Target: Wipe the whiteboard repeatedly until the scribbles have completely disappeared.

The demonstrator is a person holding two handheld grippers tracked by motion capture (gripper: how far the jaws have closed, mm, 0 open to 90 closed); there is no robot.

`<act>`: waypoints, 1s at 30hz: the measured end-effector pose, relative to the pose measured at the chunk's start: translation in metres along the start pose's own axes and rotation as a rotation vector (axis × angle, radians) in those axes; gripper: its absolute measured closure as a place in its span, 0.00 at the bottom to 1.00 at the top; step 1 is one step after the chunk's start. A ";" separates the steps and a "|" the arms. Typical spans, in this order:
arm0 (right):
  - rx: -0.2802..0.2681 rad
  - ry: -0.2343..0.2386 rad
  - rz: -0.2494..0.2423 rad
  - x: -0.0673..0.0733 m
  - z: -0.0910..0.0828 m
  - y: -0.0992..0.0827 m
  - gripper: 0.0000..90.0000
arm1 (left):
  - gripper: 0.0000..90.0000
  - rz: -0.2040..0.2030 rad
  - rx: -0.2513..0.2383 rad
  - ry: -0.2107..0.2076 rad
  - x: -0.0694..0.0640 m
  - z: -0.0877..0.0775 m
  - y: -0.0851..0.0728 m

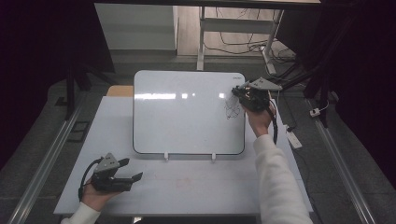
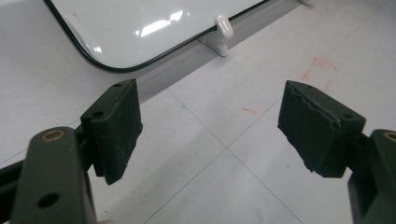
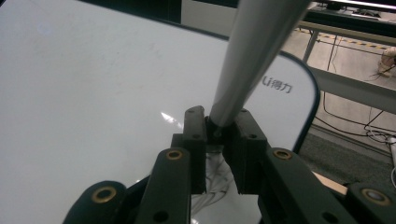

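nearby, whiteboard (image 1: 187,112) on table (image 1: 187,186), scribble (image 1: 232,107) under marker (image 3: 252,60), cables (image 1: 243,44) behind

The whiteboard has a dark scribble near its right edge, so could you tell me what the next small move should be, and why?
Probably keep the right gripper shut on the marker and carry on at the scribble on the whiteboard, since the marker sits right there. The left gripper rests open on the table.
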State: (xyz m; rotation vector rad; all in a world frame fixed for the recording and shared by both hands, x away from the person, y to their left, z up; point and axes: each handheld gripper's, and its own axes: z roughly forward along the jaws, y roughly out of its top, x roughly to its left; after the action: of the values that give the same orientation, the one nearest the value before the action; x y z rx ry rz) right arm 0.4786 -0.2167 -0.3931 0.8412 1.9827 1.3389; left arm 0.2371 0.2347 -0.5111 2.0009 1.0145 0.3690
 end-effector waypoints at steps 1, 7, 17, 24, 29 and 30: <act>0.014 0.042 -0.031 0.006 0.001 -0.002 0.86 | 0.24 0.000 -0.001 0.000 0.000 0.000 0.000; 0.017 0.001 -0.037 0.002 -0.001 -0.001 0.86 | 0.24 -0.004 0.004 0.000 0.001 0.001 0.000; 0.043 0.046 -0.063 0.003 -0.009 -0.010 0.86 | 0.24 -0.010 0.000 0.000 0.001 0.001 0.000; 0.030 0.024 -0.031 -0.006 -0.008 -0.004 0.86 | 0.24 -0.013 -0.001 0.001 0.001 0.001 0.000; 0.067 0.041 -0.092 0.002 -0.009 -0.006 0.86 | 0.24 -0.011 0.003 0.000 0.002 0.003 0.001; 0.058 0.006 -0.073 -0.001 -0.011 -0.005 0.86 | 0.24 -0.010 0.003 0.000 0.001 0.002 0.001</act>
State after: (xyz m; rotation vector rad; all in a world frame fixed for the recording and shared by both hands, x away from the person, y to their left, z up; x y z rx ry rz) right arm 0.4702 -0.2253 -0.3942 0.7850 2.0453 1.2493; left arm 0.2397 0.2342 -0.5120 1.9977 1.0259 0.3625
